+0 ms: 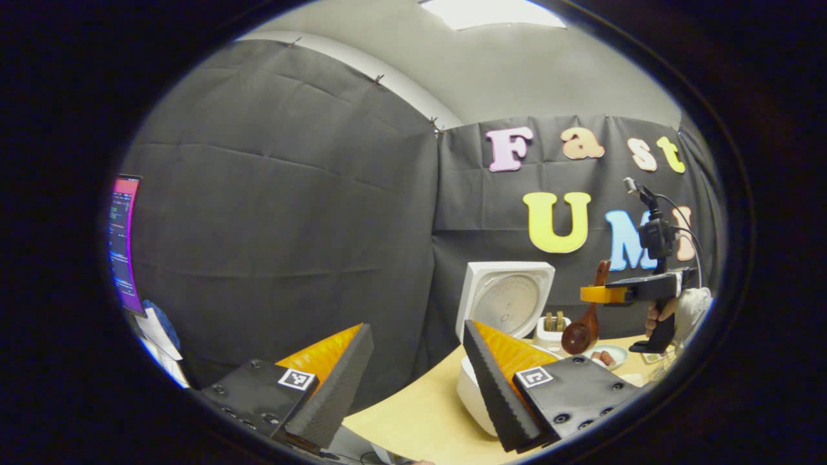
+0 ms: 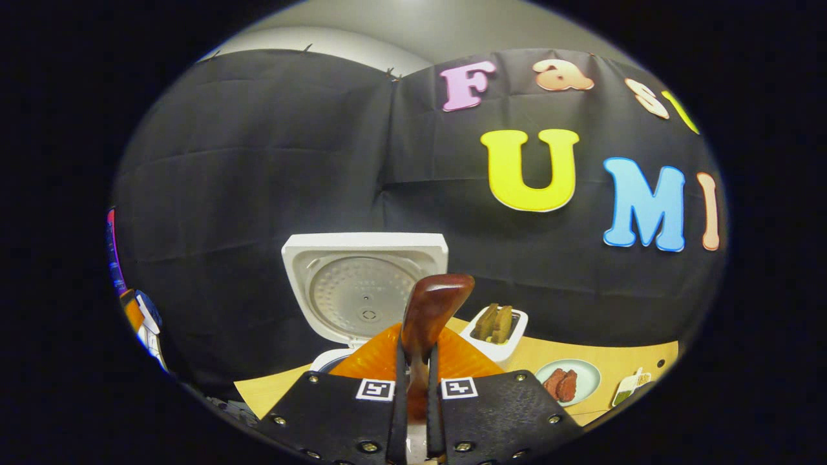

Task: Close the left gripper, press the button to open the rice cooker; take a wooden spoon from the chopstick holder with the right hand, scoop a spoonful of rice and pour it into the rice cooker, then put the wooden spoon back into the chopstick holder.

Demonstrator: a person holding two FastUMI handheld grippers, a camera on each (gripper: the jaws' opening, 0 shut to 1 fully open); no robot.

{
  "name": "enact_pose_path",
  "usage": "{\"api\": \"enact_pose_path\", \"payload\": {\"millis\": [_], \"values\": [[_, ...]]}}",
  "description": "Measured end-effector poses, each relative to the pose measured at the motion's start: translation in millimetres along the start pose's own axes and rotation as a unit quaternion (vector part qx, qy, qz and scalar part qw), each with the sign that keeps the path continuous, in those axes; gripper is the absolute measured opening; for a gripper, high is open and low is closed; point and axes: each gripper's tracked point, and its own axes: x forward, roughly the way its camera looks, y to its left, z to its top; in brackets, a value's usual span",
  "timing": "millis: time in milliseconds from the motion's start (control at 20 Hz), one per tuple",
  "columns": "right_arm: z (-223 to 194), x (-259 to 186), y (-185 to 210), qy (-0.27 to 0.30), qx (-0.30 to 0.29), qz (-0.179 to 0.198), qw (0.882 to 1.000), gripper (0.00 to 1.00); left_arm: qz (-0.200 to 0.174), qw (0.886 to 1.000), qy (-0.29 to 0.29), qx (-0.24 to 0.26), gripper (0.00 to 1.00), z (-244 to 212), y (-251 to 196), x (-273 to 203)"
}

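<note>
tabletop [image 1: 426, 413] bears open rice cooker [image 2: 365, 287]; right gripper [image 2: 413, 394] jaws clamp wooden spoon [image 2: 426, 310]; left gripper [image 1: 413, 381] jaws wide.

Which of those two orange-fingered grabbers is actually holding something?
The right gripper: its fingers pinch the brown wooden spoon. The left gripper gapes wide open, holding nothing.

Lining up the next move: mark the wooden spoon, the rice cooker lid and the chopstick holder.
wooden spoon [image 2: 431, 309]: right gripper view, handle end above the fingers.
rice cooker lid [image 2: 363, 292]: right gripper view, inner plate.
chopstick holder [image 2: 501, 351]: right gripper view, white front wall.
</note>
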Motion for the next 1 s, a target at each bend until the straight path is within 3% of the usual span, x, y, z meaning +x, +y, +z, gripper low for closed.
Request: {"api": "enact_pose_path", "payload": {"millis": [150,450,750,1000], "values": [[5,-29,-36,-0.011,0.021,-0.022,0.999,0.12,-0.027,1.000,-0.007,-0.002,0.99,9,-31,12],[8,-92,-132,-0.031,0.042,-0.108,0.993,0.12,-0.090,0.996,-0.026,-0.004,0.95,30,-119,22],[-22,-150,-228,-0.024,0.078,-0.203,0.976,0.12,-0.148,0.988,-0.033,0.006,0.99,39,-197,22],[-45,-189,-288,-0.019,0.102,-0.257,0.961,0.12,-0.169,0.985,-0.039,0.011,0.99,48,-235,19]]}}
